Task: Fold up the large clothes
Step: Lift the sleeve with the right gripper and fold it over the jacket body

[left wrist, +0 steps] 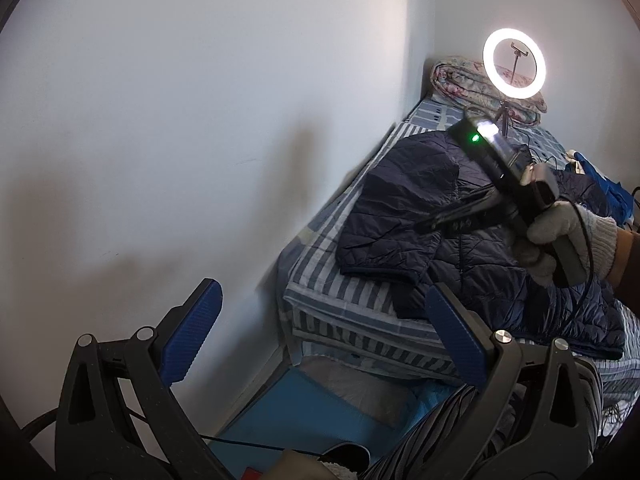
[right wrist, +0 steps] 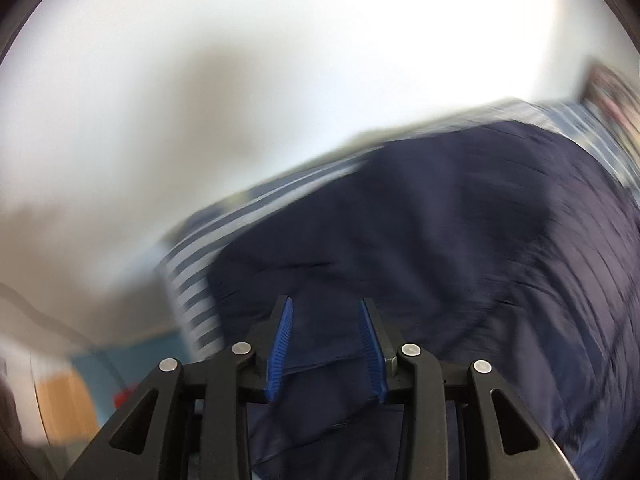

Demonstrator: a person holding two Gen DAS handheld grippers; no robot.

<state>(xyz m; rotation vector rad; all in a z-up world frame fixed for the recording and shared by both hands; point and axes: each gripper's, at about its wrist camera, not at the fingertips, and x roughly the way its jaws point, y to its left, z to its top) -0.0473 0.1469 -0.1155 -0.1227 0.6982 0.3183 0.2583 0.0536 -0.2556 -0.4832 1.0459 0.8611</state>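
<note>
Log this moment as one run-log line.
task: fold clothes | jacket: spread on striped bed, one sleeve folded in | left gripper: open, off bed | right gripper: open, over jacket, holding nothing | right view blurred

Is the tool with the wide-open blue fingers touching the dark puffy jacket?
Apart. The left wrist view shows the left tool held open off the bed's end, wall and floor showing between its fingers; the jacket lies farther away on the striped bed.

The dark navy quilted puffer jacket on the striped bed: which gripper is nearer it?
Right. The right gripper hovers over the dark navy quilted puffer jacket; the left gripper hangs off the bed's end.
</note>
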